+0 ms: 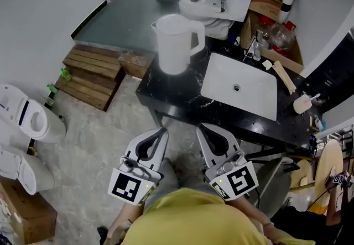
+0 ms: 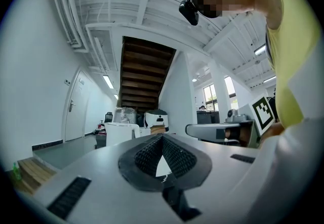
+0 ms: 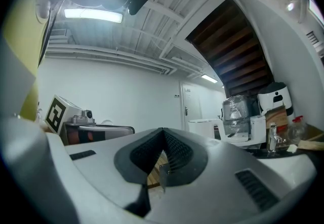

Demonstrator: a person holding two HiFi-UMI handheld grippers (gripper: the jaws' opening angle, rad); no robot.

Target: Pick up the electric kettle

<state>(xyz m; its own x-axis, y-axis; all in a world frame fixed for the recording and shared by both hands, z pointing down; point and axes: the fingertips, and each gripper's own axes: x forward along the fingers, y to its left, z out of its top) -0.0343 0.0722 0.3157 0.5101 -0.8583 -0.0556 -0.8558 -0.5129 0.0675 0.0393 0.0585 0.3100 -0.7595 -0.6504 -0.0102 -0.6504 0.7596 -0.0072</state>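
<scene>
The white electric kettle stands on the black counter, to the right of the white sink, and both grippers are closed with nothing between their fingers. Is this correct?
No: the head view shows the electric kettle left of the white sink, not right. The rest holds: it stands on the black counter, and the left gripper and right gripper are closed and empty.

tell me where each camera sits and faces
Head view: on the person's head, steeply down at the kettle and sink; left gripper, right gripper, yellow shirt show.
Left gripper view: on that gripper, level along shut jaws; yellow shirt at right.
Right gripper view: on that gripper, level along shut jaws; left gripper at left.
Shared: all three show the kettle.
</scene>
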